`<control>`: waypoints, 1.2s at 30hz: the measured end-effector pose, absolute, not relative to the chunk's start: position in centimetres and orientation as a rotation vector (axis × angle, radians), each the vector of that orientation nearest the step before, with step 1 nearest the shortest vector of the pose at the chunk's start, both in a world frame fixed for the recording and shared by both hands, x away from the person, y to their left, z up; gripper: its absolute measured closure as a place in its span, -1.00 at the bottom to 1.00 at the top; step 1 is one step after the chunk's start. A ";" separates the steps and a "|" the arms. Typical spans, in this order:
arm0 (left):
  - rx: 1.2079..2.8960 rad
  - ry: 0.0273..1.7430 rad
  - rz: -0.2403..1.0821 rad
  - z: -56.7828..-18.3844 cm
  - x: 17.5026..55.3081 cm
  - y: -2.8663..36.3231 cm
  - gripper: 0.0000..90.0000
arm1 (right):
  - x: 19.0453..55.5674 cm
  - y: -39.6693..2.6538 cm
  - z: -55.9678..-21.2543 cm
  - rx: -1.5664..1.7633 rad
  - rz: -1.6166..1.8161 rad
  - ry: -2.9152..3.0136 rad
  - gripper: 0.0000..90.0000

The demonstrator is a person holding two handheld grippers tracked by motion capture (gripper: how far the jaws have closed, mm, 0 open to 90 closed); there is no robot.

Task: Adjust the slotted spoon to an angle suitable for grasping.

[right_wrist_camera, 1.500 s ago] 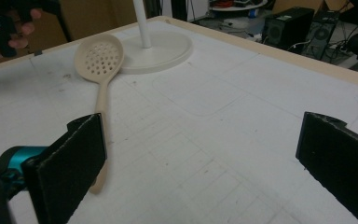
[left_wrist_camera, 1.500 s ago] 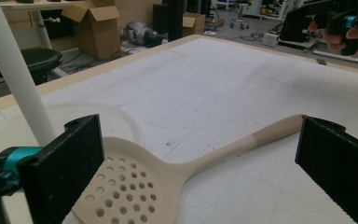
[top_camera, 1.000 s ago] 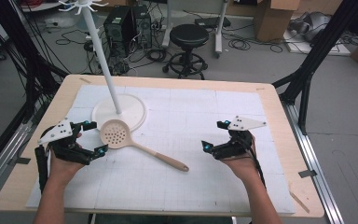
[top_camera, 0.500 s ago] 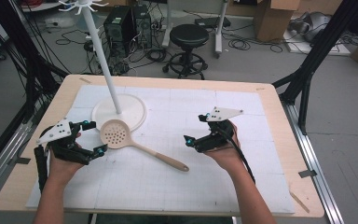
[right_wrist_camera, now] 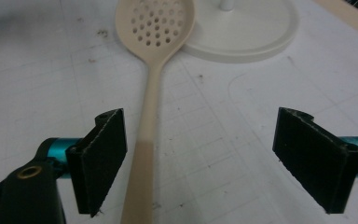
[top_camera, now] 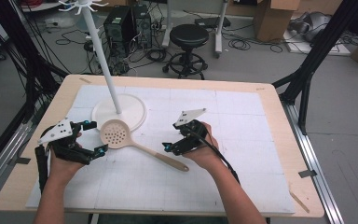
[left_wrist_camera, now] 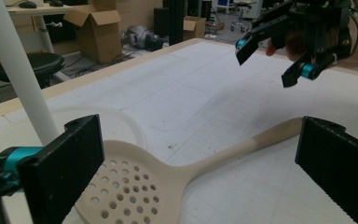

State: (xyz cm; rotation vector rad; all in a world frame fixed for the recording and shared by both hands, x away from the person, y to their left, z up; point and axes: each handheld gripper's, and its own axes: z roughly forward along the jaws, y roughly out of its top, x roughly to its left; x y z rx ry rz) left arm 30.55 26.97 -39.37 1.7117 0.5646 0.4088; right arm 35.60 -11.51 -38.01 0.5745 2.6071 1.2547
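My right gripper [top_camera: 171, 137], jaws wide but just closing, hovers over the skimmer [top_camera: 135, 145] handle, seemingly not touching. My left gripper [top_camera: 95, 137] waits wide beside its bowl.

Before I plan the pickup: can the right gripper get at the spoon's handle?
Probably yes. The right gripper hangs open just above the spoon, the handle lies between its jaws in its own view, and the left gripper stays off by the bowl.

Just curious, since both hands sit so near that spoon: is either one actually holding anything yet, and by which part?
Nothing is held. The cream perforated plastic spoon lies flat on the table; the right tool, its jaws just closing, brackets the handle without touching.
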 end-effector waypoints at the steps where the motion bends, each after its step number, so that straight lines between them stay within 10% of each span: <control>1: 1.712 0.565 0.409 -39.4 30.6 27.0 -0.96 | 35.6 -11.5 -38.0 0.575 1.255 2.607 -0.60; 36: 1.728 0.567 0.408 -39.5 30.6 26.8 -0.96 | 35.5 -5.5 -42.8 0.483 0.909 2.880 0.54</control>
